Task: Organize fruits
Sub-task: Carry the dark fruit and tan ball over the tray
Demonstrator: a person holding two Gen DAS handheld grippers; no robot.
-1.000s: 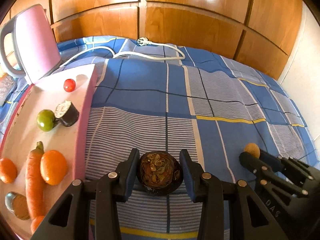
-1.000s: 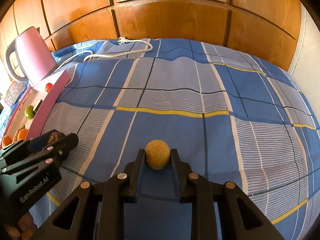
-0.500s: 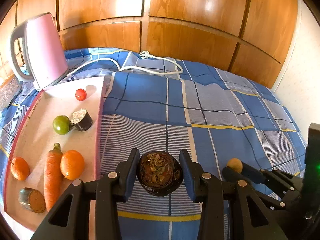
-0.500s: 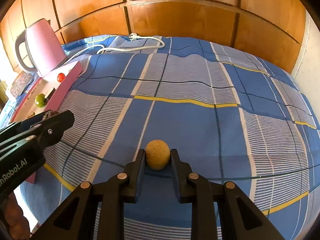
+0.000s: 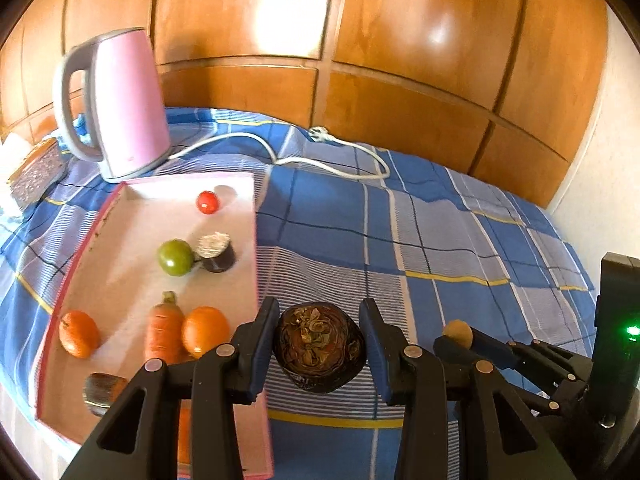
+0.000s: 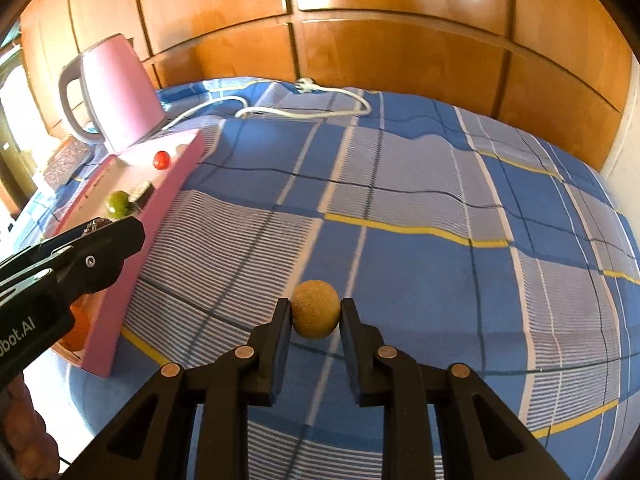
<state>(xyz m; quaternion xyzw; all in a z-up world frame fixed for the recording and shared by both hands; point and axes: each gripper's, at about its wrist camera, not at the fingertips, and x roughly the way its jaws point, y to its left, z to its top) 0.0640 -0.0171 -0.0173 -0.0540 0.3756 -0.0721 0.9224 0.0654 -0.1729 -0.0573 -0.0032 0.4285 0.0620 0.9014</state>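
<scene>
Left gripper (image 5: 319, 346): pinched dark fruit (image 5: 319, 350), above cloth (image 5: 460, 240) beside tray (image 5: 120, 264). Right gripper (image 6: 315, 314): clamped tan ball (image 6: 315, 314), held over cloth, well right of tray.

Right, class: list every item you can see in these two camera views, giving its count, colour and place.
pink plastic tray: one, pink, left on the bedspread
small round red tomato: one, red, tray's far end
round green tomato: one, green, mid-tray
dark cut aubergine pieces: two, dark, mid-tray and near corner
round oranges: two, orange, near end
long orange carrot: one, orange, between oranges
pink electric kettle: one, pink, behind tray
white power cord: one, white, far bedspread
checked blue bedspread: one, blue
left gripper: holds dark round fruit
right gripper: holds small tan ball-shaped fruit
</scene>
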